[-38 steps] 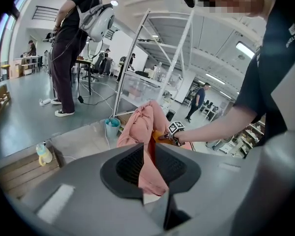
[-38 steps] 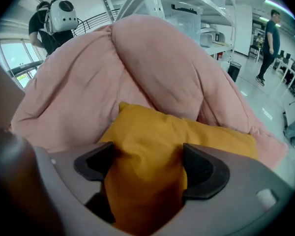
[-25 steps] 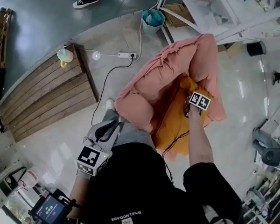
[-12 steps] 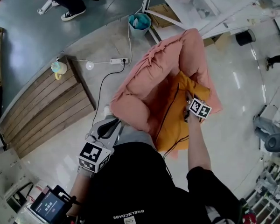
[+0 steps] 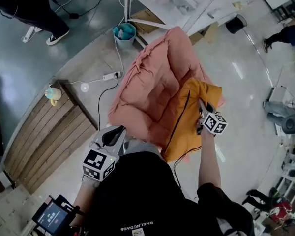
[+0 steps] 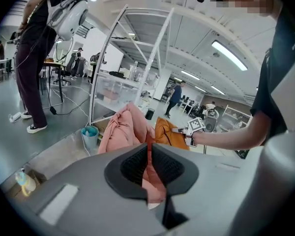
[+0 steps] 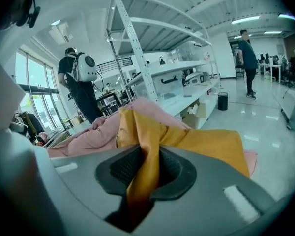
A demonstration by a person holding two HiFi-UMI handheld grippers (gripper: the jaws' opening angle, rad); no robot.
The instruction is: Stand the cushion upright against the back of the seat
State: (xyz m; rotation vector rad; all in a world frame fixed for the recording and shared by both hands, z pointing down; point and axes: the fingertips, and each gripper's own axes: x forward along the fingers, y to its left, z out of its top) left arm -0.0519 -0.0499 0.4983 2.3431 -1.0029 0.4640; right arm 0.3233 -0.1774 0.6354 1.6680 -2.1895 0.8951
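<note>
Cushion (image 5: pixel 189 117) is gripped at its upper edge by the right tool (image 5: pixel 202 107), whose jaws have just been closing and are clamped on a fold of it. It hangs with its long axis roughly upright over the right edge of the seat (image 5: pixel 147 87). The seat's back lies beyond and left of that tool, so the right hand is judged nearer. The left tool (image 5: pixel 114 133) is nearly closed and appears pinched on the seat's front edge.

Left gripper (image 5: pixel 113 133), at 8 o'clock, elbow bent beside the torso: jaws pinch a fold of the pink seat (image 5: pixel 147 90). Right gripper (image 5: pixel 202 106), at 3 o'clock, arm extended: jaws, which have just been closing, clamp the orange cushion (image 5: pixel 187 119).
</note>
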